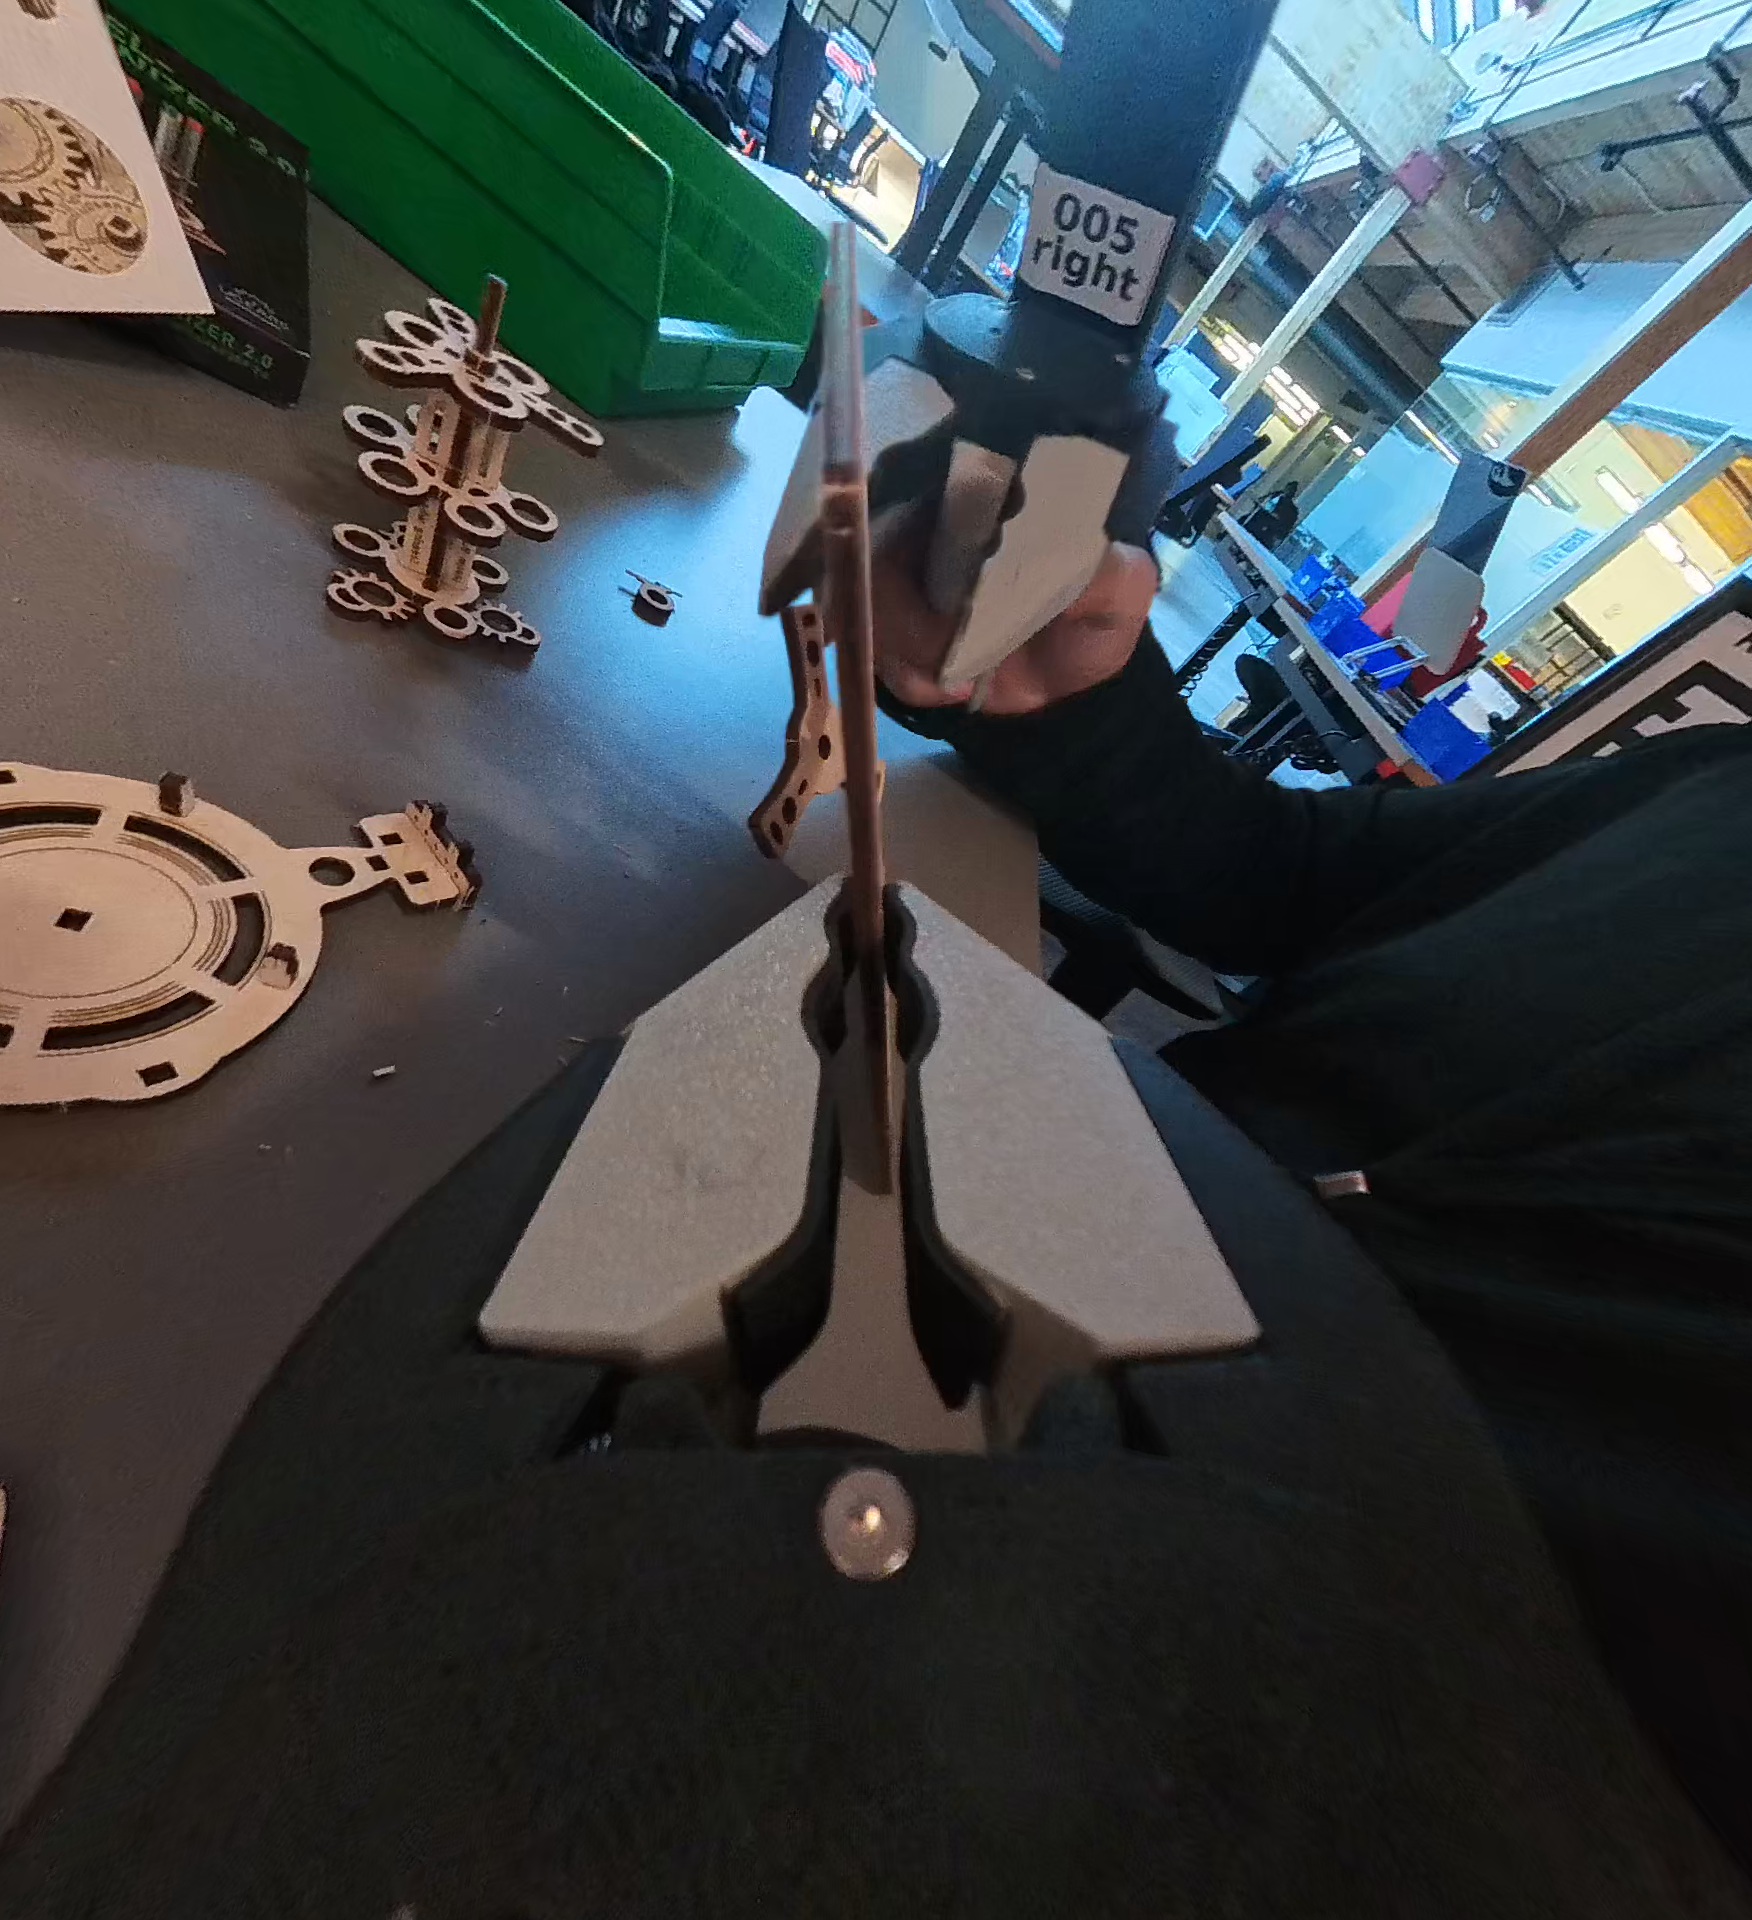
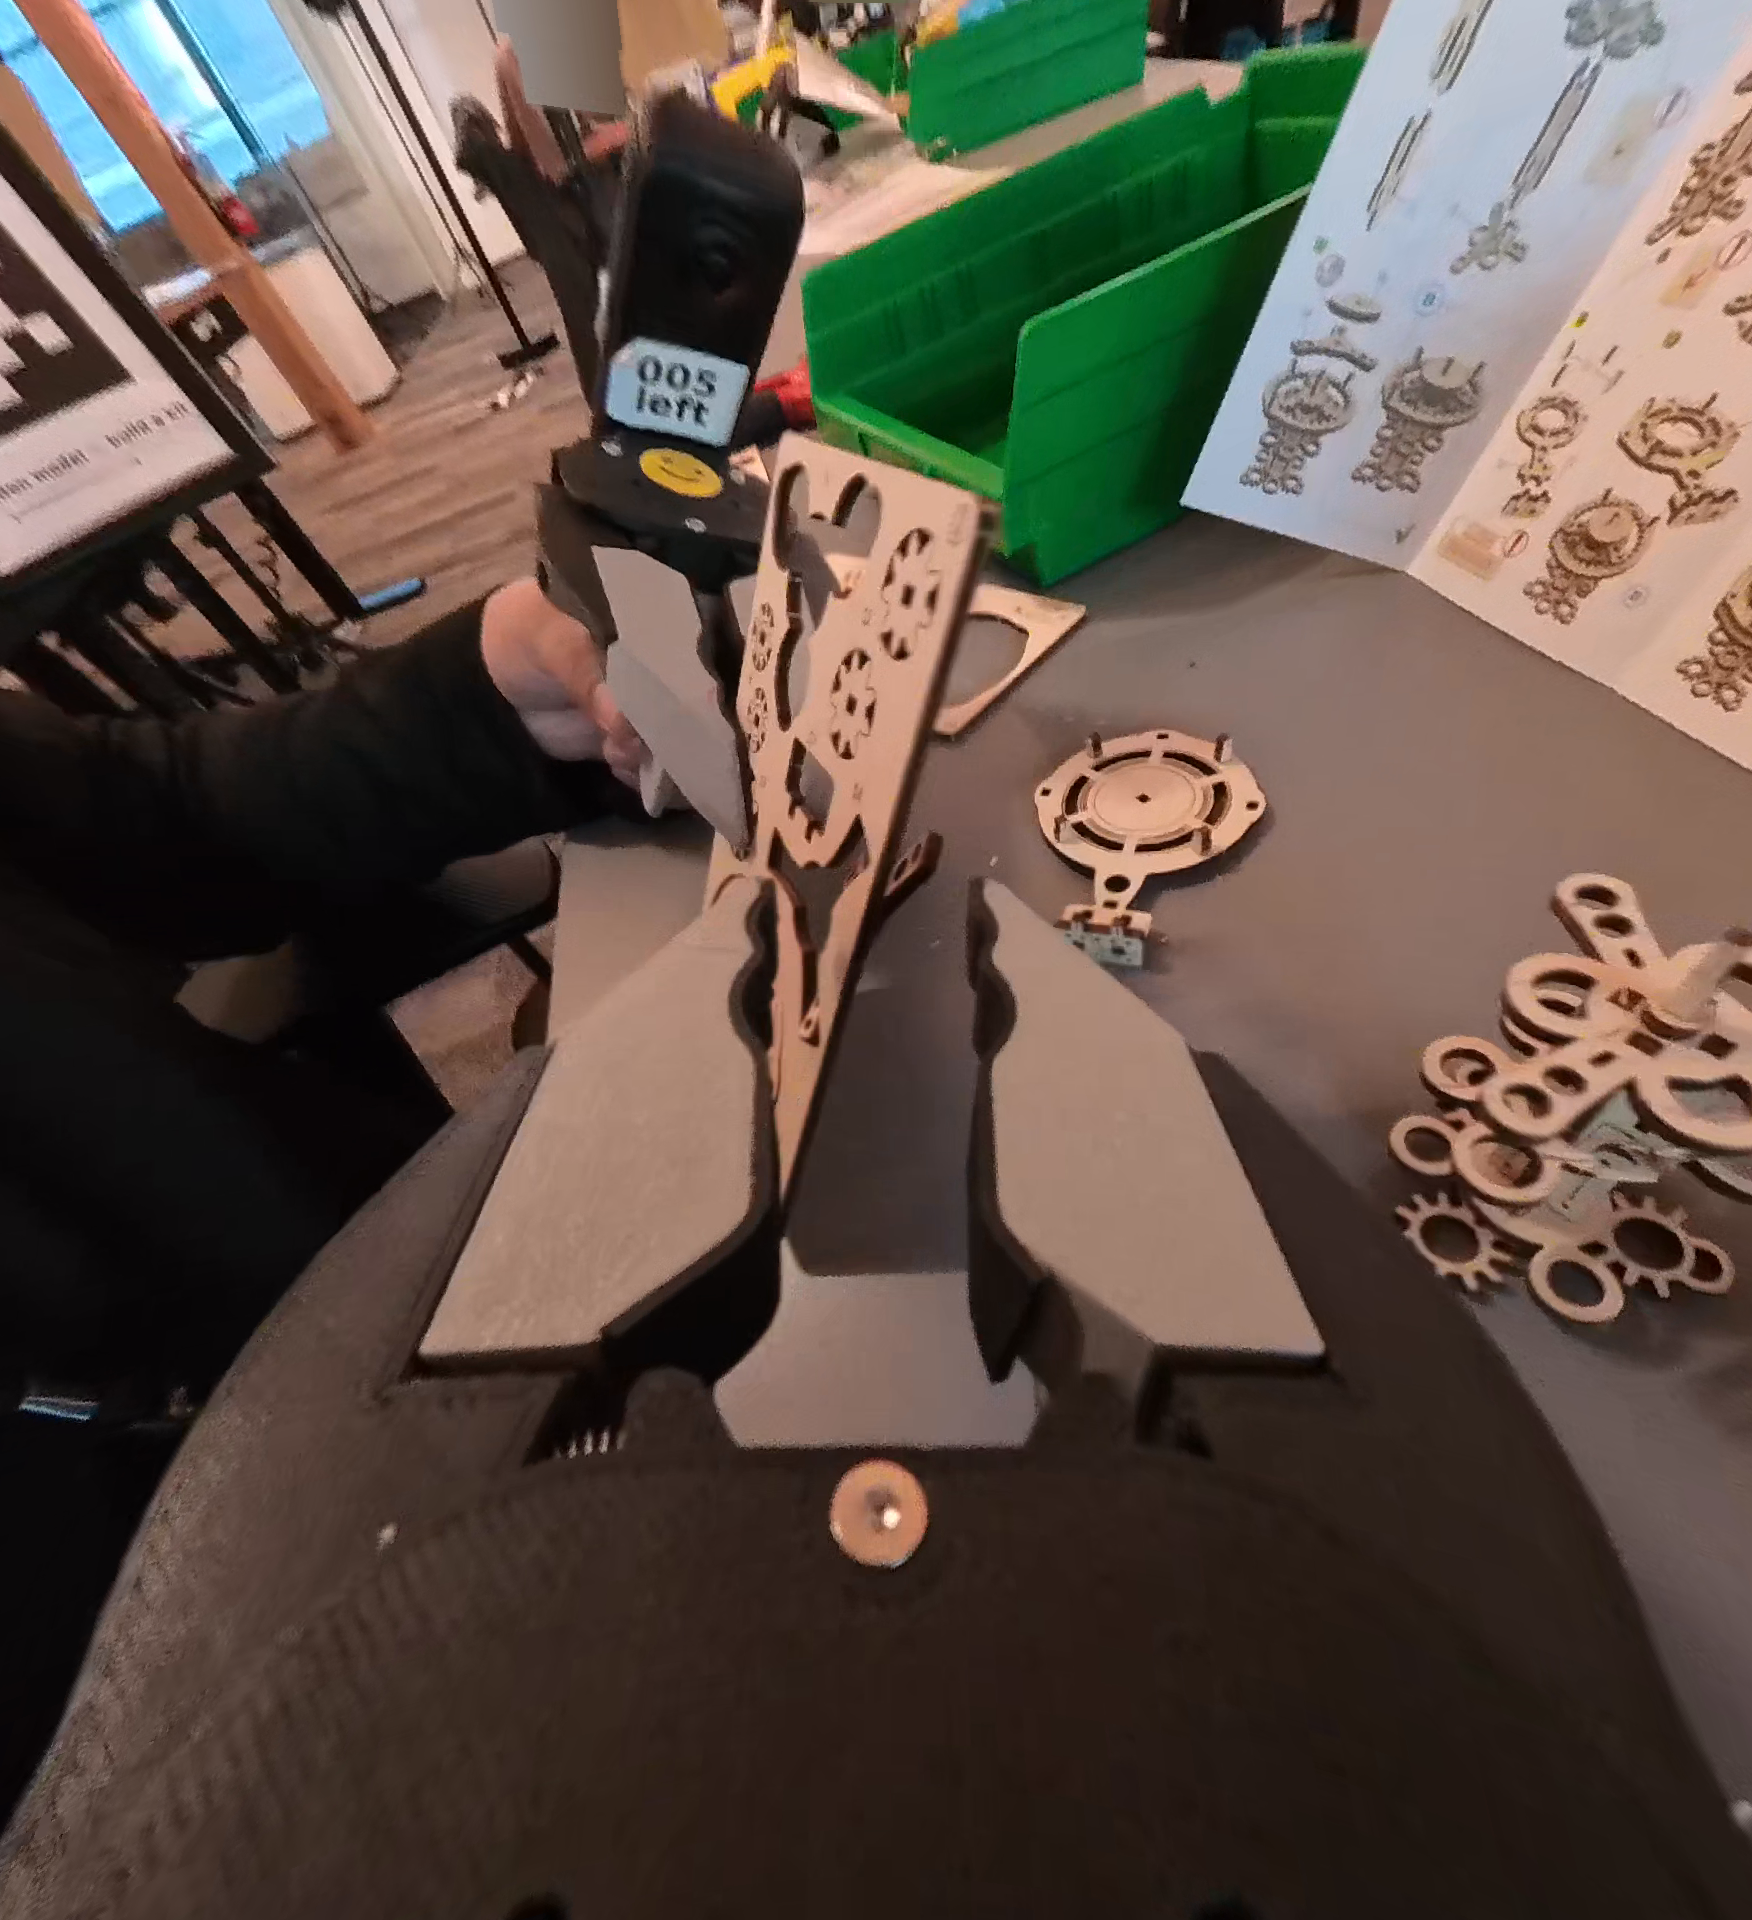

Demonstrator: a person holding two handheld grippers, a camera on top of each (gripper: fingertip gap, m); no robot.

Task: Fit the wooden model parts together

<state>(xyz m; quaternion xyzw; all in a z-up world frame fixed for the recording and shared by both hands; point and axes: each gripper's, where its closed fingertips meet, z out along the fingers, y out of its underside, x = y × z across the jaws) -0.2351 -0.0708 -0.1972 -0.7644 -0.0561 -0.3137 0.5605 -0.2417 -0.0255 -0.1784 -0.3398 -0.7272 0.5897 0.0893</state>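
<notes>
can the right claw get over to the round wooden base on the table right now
Probably yes. The right claw is open and grips nothing, and bare table lies between it and the round base. Only the wooden sheet in the left claw stands nearby.

In my left wrist view, the ring tower [image 1: 451, 473] stands upper left on the table [image 1: 124, 582], the round base [image 1: 93, 930] lies at the left edge below it, the bin [image 1: 498, 166] behind, and the cut sheet [image 1: 856, 727] rises at centre.
</notes>
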